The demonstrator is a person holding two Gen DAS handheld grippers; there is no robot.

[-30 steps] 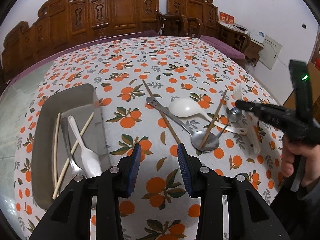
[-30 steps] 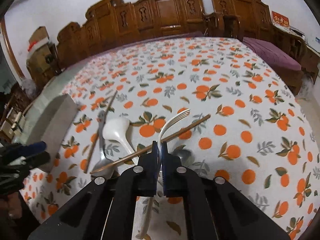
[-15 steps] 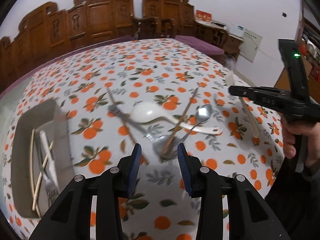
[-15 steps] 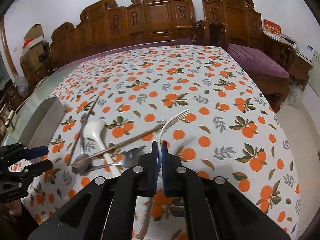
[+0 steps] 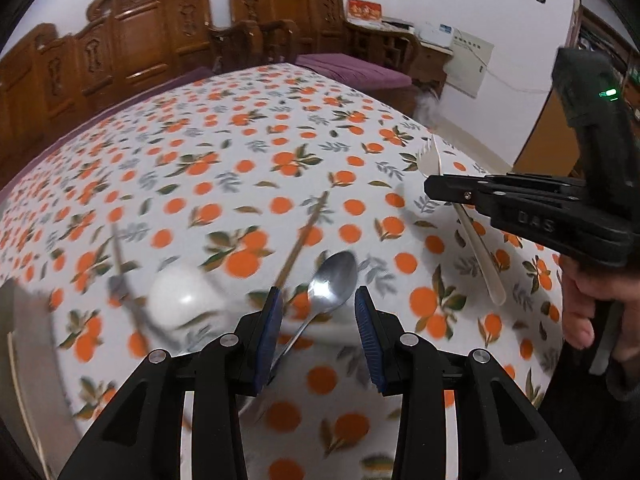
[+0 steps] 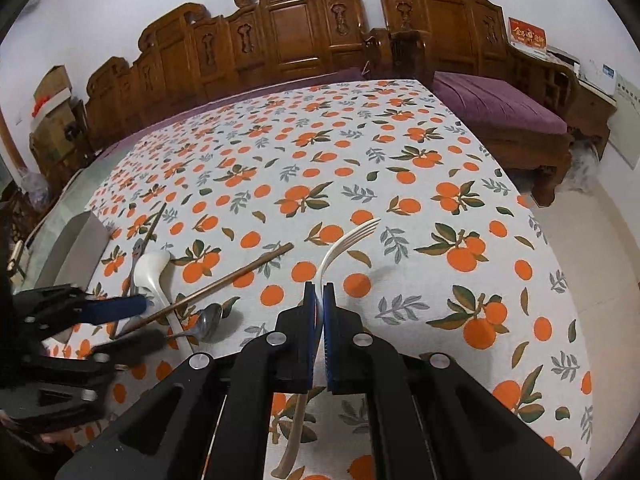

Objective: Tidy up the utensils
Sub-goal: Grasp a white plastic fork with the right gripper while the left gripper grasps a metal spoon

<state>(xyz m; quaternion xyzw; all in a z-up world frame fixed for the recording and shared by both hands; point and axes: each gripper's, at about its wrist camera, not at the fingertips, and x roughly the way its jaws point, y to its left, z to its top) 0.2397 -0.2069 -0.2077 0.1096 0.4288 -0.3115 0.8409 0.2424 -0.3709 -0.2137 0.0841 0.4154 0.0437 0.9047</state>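
Observation:
My right gripper (image 6: 319, 292) is shut on a white plastic fork (image 6: 346, 242) and holds it above the orange-print tablecloth; the fork also shows in the left wrist view (image 5: 472, 232). My left gripper (image 5: 318, 308) is open, its jaws on either side of a small metal spoon (image 5: 330, 284) that lies on the cloth; the spoon shows in the right wrist view (image 6: 208, 322) too. Beside it lie a white ladle spoon (image 6: 150, 270), a brown chopstick (image 6: 224, 280), a second chopstick (image 6: 154, 222) and a large metal spoon (image 6: 134, 264).
A grey utensil tray (image 6: 74, 248) stands at the left of the table; its edge is at the left rim of the left wrist view (image 5: 16, 320). Carved wooden chairs (image 6: 288, 32) line the far side. The table's right edge drops to the floor (image 6: 592, 240).
My left gripper has swung right, away from the tray, and come down over the small metal spoon. My right gripper has lifted the white fork and drawn back to the right.

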